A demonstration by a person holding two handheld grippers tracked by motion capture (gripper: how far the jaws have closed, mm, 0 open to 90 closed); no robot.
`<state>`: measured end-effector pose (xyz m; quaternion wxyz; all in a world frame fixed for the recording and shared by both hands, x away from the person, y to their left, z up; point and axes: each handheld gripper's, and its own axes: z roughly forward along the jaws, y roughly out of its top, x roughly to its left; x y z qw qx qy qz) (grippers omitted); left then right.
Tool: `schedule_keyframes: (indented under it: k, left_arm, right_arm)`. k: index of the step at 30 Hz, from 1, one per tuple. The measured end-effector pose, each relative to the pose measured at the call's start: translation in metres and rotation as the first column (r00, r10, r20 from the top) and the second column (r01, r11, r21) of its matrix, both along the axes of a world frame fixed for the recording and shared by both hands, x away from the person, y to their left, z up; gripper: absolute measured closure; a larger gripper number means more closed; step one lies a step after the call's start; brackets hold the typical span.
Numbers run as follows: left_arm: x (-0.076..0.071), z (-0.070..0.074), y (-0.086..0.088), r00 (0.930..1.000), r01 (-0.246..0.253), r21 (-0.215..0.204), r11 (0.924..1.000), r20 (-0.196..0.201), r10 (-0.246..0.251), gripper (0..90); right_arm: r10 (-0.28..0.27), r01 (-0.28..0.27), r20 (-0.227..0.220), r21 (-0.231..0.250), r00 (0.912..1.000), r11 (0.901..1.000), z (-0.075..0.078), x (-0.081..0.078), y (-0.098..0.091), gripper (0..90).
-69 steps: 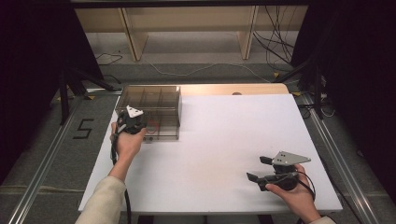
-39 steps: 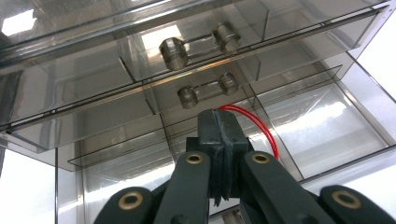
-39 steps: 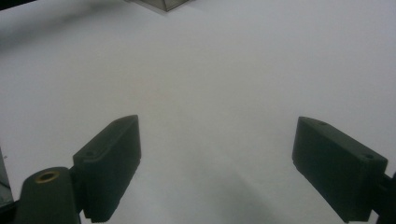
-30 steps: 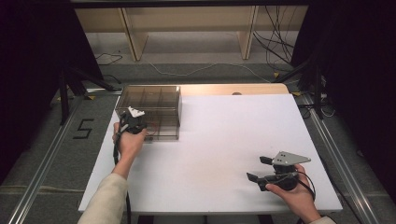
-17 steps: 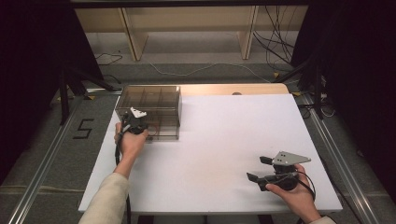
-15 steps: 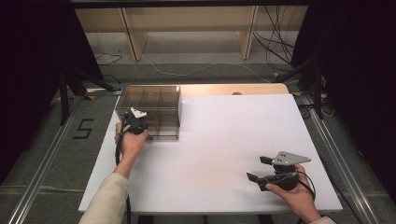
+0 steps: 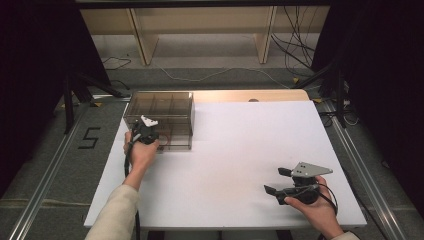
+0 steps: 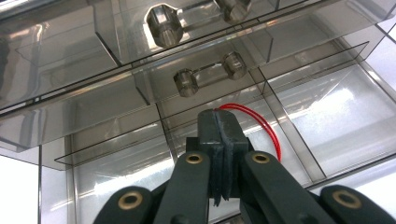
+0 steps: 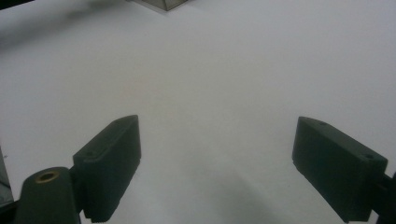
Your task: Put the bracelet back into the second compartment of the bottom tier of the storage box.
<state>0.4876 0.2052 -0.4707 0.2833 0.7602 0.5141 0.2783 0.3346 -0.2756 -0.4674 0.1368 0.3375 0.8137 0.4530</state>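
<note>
Left gripper [image 8: 219,140], jaws pressed together, points into the smoky transparent plastic drawer cabinet [image 7: 160,107] at far left; right gripper [image 9: 217,158] rests wide open, near right.

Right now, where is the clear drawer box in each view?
High view: clear drawer box at the far left of the white tabletop.
Left gripper view: close up, across the frame behind the shut left gripper.
Right gripper view: one corner at the top edge.
Shared landmark: the white tabletop.
</note>
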Motion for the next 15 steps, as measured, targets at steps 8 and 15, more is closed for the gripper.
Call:
schedule_keyframes:
  k: [8, 15]
  left_arm:
    - [0.0008, -0.0015, -0.0013, 1.0, 0.007, 0.015, 0.9999, -0.004, -0.007, 87.8]
    - [-0.0023, 0.0039, -0.0028, 0.9999, 0.0, 0.01, 1.0, 0.015, -0.001, 81.6]
  right_arm:
    - [-0.001, 0.001, 0.002, 0.003, 1.0, 1.0, -0.0002, 0.0001, 0.0, 16.3]
    - [-0.004, 0.004, 0.001, 0.011, 1.0, 0.9999, 0.0, -0.0002, 0.0001, 16.3]
